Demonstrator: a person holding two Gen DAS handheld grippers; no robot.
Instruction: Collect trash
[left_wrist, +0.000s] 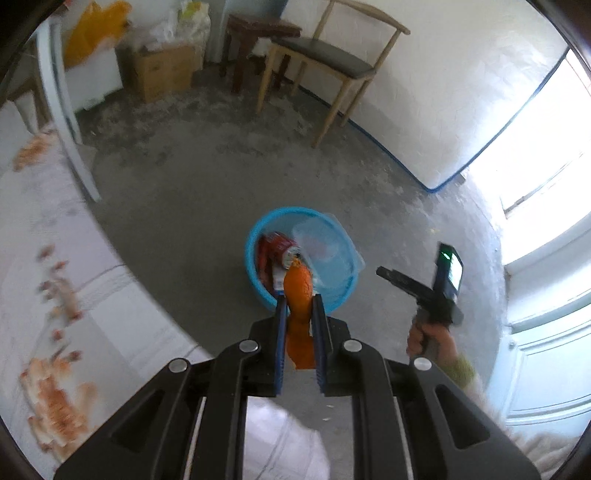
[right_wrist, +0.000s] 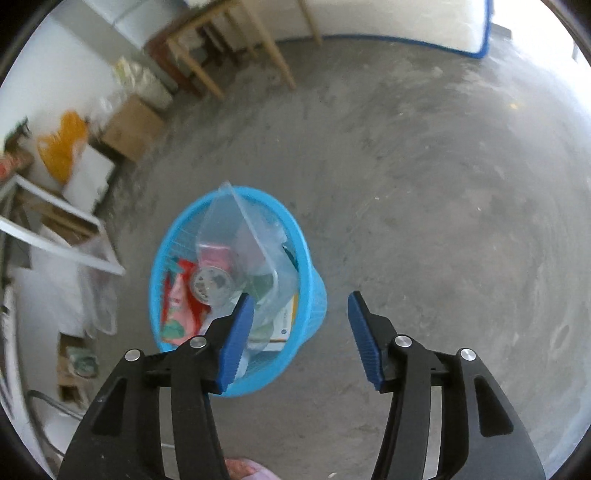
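Note:
My left gripper (left_wrist: 300, 297) is shut on an orange crumpled wrapper (left_wrist: 300, 295), held above the near rim of a blue plastic basket (left_wrist: 255, 240) on the concrete floor. The basket holds a red can (left_wrist: 282, 247), a clear plastic container (left_wrist: 325, 251) and other packaging. In the right wrist view the same basket (right_wrist: 314, 291) sits low left of centre with the clear container (right_wrist: 240, 236) and a can (right_wrist: 213, 283) inside. My right gripper (right_wrist: 301, 317) is open and empty, above the basket's right edge. It also shows in the left wrist view (left_wrist: 436, 291), right of the basket.
A table with a white floral cloth (left_wrist: 55, 277) fills the left. A wooden chair (left_wrist: 332, 62), a dark stool (left_wrist: 258, 33) and a cardboard box (left_wrist: 162, 70) stand at the far wall. A white door (left_wrist: 546, 369) is at right. Boxes and bags (right_wrist: 66, 147) line the left wall.

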